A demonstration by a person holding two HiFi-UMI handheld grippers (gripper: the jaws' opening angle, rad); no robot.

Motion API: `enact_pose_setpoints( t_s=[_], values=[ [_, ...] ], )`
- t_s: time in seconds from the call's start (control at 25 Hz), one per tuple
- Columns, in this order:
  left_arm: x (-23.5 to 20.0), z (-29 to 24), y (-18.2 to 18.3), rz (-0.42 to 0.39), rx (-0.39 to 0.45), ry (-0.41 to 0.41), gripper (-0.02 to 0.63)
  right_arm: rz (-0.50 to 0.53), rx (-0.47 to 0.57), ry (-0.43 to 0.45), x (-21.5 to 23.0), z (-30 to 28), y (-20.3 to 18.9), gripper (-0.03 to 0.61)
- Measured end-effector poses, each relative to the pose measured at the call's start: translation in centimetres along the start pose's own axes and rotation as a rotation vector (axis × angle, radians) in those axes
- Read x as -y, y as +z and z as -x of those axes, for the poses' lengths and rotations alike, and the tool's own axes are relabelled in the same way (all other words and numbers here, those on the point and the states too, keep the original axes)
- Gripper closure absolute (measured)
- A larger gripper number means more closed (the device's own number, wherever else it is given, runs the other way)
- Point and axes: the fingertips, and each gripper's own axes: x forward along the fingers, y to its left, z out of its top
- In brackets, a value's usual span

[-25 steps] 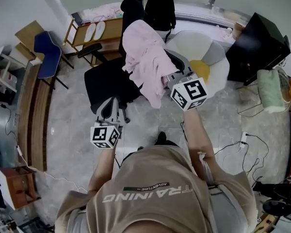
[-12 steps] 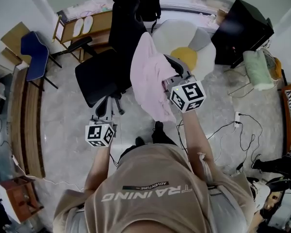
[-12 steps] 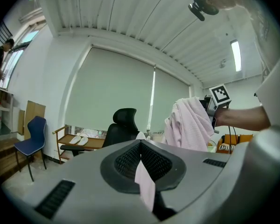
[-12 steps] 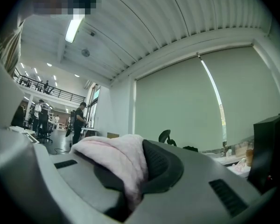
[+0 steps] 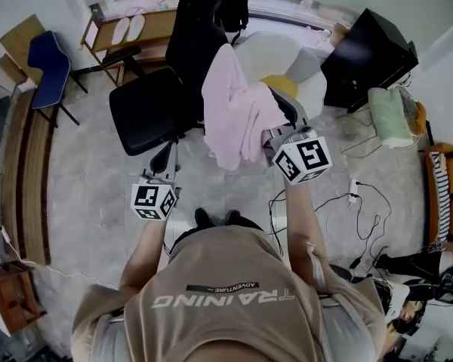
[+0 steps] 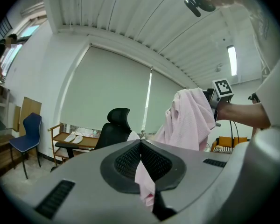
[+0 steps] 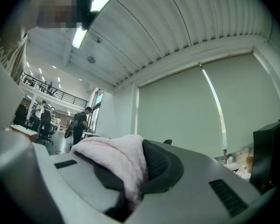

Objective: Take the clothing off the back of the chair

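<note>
The pale pink garment (image 5: 238,115) is held up off the floor (image 5: 90,179) by the right claw (image 7: 141,146), whose jaws are closed on a thick fold of it. In the right gripper view the cloth is seen bunched over one jaw and pinched down between the two. The left claw (image 6: 141,146) is likewise closed. A narrow strip of the same pink cloth is clamped between its jaws and is seen hanging out below them.

In the head view the garment is draped from the right claw in a long fall just to the right of the black chair (image 5: 174,74). Its upper edge is seen against the chair's back, and whether contact is made there cannot be told. In the left gripper view the bulk of the garment is shown clear of the chair, to its right. The chair's seat is turned toward the left of the head view.

Behind the chair a wooden shelf (image 5: 160,25) is seen, with a pair of slippers (image 5: 124,30) laid on it. A blue chair (image 5: 49,55) is set further left, by the wall. A black cabinet (image 5: 370,51) is placed at the upper right, and cables (image 5: 362,210) are strewn on the floor at the right.
</note>
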Motion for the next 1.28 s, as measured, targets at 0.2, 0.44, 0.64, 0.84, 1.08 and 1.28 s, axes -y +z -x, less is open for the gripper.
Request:
enact_pose_setpoints(
  t_s=[0.2,0.44,0.64,0.84,1.08,1.28],
  values=[
    [1.3,1.2,1.5,-0.041,0.017,0.032,0.600,-0.014,0.039,0.053,-0.9,1.8,1.4,0.531],
    [5.5,3.0,2.2,-0.051,0.032,0.093,0.600,-0.032,0.083,0.160,-2.3,6.0,4.0,0.531],
    [10.2,4.9,1.2,-0.042,0.033,0.120,0.600,-0.043,0.085,0.215,-2.7,9.3,4.1,0.531],
    [11.4,7.1,0.8,-0.050,0.029,0.140,0.600,-0.080,0.032,0.204,-3.0,10.8,1.9,0.531],
    [10.2,7.7,1.4,-0.058,0.028,0.117,0.600,-0.101,-0.010,0.159,-3.2,11.0,0.1,0.531],
    [9.1,7.5,2.0,-0.075,0.046,0.081,0.600,-0.088,-0.011,0.132,-4.0,11.9,-0.2,0.531]
  ],
)
